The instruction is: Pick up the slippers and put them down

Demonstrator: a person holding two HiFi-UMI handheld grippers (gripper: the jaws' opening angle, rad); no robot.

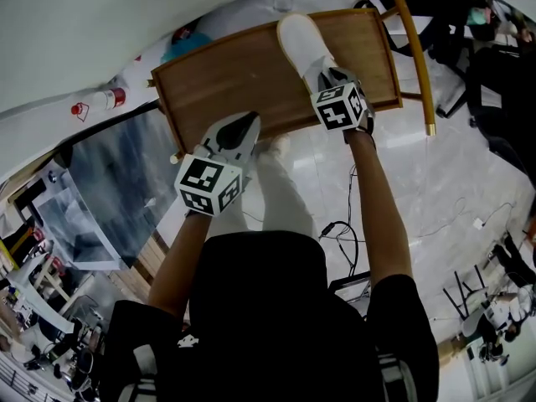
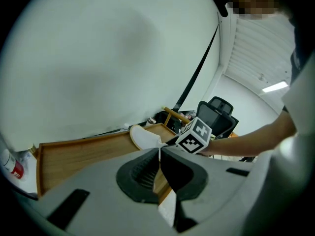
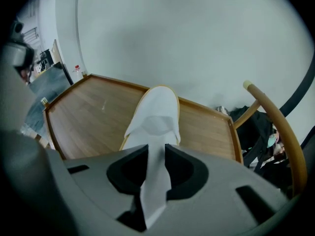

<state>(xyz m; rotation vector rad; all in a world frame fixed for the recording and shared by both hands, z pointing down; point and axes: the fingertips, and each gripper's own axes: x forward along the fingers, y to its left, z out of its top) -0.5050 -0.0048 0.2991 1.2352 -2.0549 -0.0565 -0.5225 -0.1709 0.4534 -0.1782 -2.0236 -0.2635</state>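
Observation:
A white slipper (image 1: pixel 301 44) lies on the wooden tray table (image 1: pixel 226 74), toe toward the far rim. My right gripper (image 1: pixel 331 78) is at its near end; in the right gripper view the jaws (image 3: pixel 156 149) are shut on the slipper's white heel strip (image 3: pixel 155 114). My left gripper (image 1: pixel 239 132) hangs at the tray's near edge. Its jaws (image 2: pixel 159 154) stand almost together, with a thin white edge pinched between them, seemingly the second slipper (image 1: pixel 280 187) hanging below. The left gripper view also shows the first slipper (image 2: pixel 143 136) and the right gripper's marker cube (image 2: pixel 194 134).
The tray has a raised rim (image 3: pixel 93 77) all round. A curved wooden chair rail (image 1: pixel 410 48) stands right of it, and a red-capped bottle (image 1: pixel 105 99) lies at its far left. A black office chair (image 2: pixel 216 112) stands beyond. Cables (image 1: pixel 343 233) run over the white floor.

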